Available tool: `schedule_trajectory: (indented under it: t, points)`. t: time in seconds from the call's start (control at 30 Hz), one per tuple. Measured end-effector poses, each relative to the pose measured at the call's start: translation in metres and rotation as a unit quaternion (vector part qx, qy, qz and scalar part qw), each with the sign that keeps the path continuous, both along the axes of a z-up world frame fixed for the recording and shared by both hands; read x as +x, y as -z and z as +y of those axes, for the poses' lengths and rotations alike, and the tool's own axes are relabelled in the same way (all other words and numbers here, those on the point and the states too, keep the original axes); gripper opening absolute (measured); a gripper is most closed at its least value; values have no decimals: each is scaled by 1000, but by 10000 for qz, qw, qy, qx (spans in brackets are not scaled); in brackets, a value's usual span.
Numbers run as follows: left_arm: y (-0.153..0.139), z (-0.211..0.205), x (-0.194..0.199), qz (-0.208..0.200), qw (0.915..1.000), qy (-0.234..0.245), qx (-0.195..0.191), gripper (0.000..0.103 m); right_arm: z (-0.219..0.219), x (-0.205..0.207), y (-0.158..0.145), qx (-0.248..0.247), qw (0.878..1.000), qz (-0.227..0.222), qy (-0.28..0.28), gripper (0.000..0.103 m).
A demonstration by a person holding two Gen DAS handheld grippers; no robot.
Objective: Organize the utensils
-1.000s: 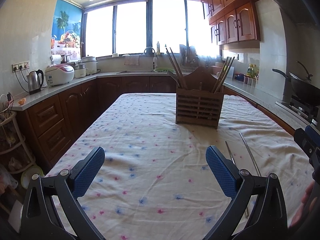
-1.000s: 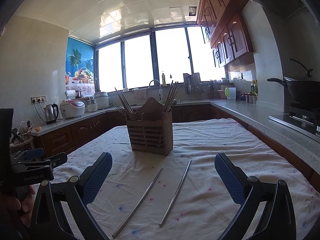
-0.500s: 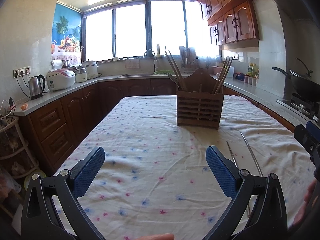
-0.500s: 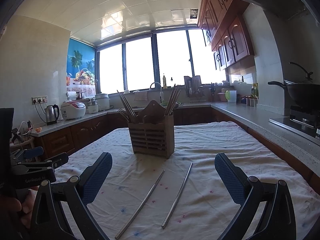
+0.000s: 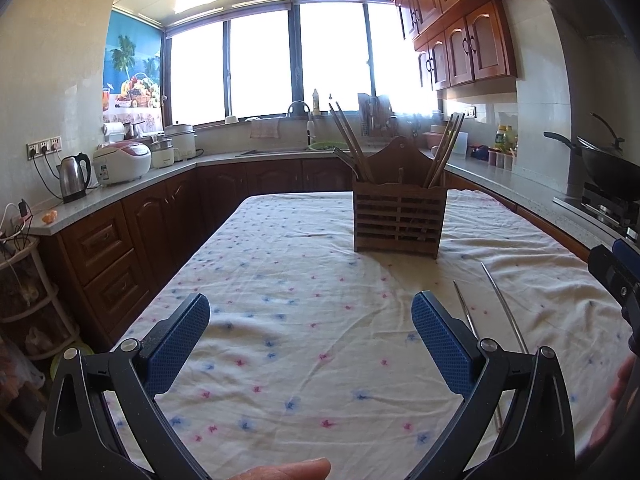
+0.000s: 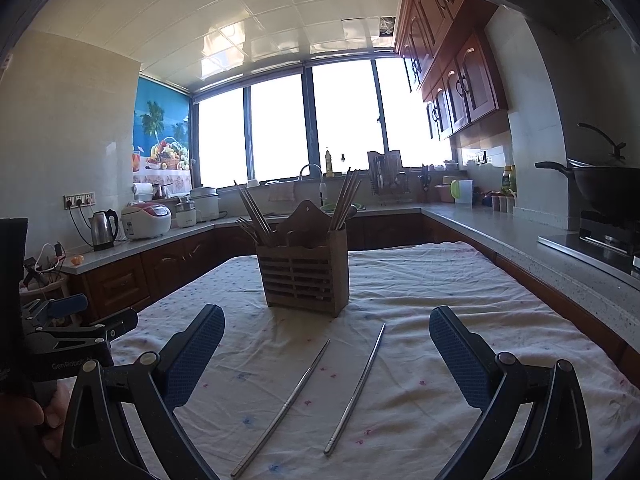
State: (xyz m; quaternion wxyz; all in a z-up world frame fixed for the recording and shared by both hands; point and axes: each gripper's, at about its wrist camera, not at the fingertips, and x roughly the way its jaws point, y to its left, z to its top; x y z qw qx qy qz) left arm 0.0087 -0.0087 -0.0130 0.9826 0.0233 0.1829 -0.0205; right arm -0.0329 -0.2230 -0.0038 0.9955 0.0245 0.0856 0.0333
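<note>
Right, 2 metal chopsticks on the table: left chopstick (image 6: pixel 282 407) and right chopstick (image 6: pixel 355 389), both thin, round, steel-looking, lying apart from each other and fanning out toward the holder. 1 wooden utensil holder (image 6: pixel 305 276) stands upright just beyond their far tips, w/ slatted front, arched back board and 2 bunches of wooden chopsticks sticking out, one per side compartment. Left gripper (image 5: pixel 310 342) hovers above the cloth w/ jaws spread wide, nothing in them; blue textured pads. Right gripper (image 6: pixel 326 354) likewise released, jaws wide, empty, the 2 steel sticks lying on the cloth between its fingers in its view. Tablecloth (image 5: pixel 304 280) is off-white fabric w/ small pink & blue flowers, a bit wrinkled. Room: kitchen, brown wood cabinets (image 5: pixel 460 36), big bright window, 1 kettle (image 5: pixel 74 178), 1 rice cooker (image 5: pixel 122 162), 1 wok (image 6: pixel 604 184) on the stove.
</note>
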Motion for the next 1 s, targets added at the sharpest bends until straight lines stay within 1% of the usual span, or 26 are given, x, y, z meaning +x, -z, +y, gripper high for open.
schedule_trajectory:
  t: [1.0]
  points:
    - [1,-2,-2,-9,10000,52,32,103,0,0,1,20,10000,1,2,103]
